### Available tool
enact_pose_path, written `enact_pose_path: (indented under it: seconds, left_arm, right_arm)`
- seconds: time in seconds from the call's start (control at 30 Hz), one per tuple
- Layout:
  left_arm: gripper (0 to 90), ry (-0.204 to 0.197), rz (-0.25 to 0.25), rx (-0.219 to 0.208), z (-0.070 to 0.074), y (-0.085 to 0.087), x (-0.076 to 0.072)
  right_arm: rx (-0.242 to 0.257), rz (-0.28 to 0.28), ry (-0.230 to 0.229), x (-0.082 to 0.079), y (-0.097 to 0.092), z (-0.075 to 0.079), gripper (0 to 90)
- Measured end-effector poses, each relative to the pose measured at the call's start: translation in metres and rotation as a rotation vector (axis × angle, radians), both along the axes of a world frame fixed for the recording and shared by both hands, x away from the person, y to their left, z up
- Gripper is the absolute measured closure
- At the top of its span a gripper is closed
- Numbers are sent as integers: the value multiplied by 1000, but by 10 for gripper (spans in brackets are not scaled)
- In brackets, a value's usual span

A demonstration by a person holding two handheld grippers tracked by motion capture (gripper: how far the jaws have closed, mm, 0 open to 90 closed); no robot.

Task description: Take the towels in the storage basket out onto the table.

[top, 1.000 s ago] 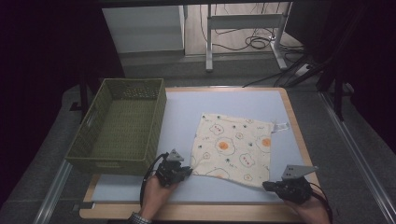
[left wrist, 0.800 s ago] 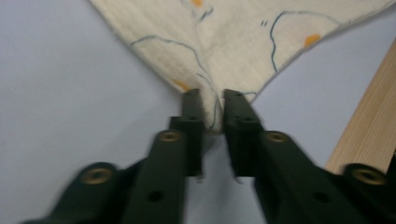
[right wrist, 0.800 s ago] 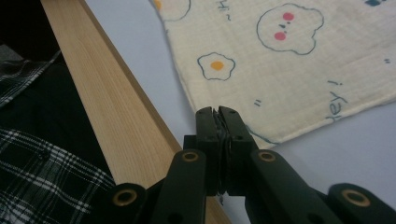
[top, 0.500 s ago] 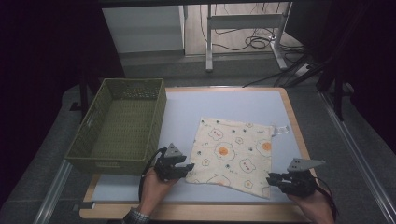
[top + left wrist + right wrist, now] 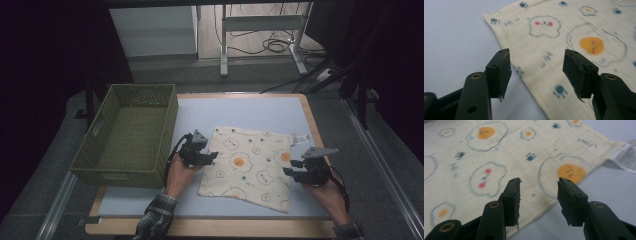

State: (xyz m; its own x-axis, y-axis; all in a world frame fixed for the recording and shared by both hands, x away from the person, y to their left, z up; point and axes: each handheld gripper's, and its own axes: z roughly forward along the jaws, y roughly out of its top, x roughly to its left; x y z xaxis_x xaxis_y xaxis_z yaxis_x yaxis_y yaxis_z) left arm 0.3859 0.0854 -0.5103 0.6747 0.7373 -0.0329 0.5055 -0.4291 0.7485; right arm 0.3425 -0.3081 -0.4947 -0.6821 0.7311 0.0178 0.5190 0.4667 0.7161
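A cream cloth [image 5: 250,162] printed with fried eggs, bears and paw marks lies flat on the pale blue table top. My left gripper [image 5: 214,156] hovers open at the cloth's left edge; in the left gripper view its jaws straddle that edge of the cloth [image 5: 564,42]. At the cloth's right edge my right gripper [image 5: 287,171] is open too. The right gripper view has the cloth [image 5: 499,157] spread ahead of the jaws, with its white label [image 5: 625,156] at the far right corner. Nothing sits between either pair of jaws.
A green woven basket [image 5: 131,132] stands on the table's left side, close beside my left hand. The wooden table rim [image 5: 210,227] runs along the front. Desk legs and cables [image 5: 260,42] lie on the floor beyond the table.
Both grippers have moved away from the front edge toward the middle of the cloth's sides. The left one has closed in on the left edge, the right one on the right edge.
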Motion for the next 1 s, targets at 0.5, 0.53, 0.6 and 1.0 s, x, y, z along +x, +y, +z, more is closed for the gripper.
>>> enact_pose_path:
  seconds: [0.5, 0.53, 0.6, 1.0]
  left_arm:
    - [583, -9, 43, 11, 0, -5, 74]
    - [599, -9, 46, 12, 0, -5, 77]
    - [613, -6, 47, 9, -1, -6, 84]
    - [602, 6, 110, -1, -16, -10, 112]
  right_arm:
    - [35, -106, -5, 73, -15, 6, 726]
    - [35, -114, -2, 78, -16, 7, 737]
    - [27, -125, -12, 88, -16, 9, 745]
    - [-3, -187, 16, 127, -14, -11, 706]
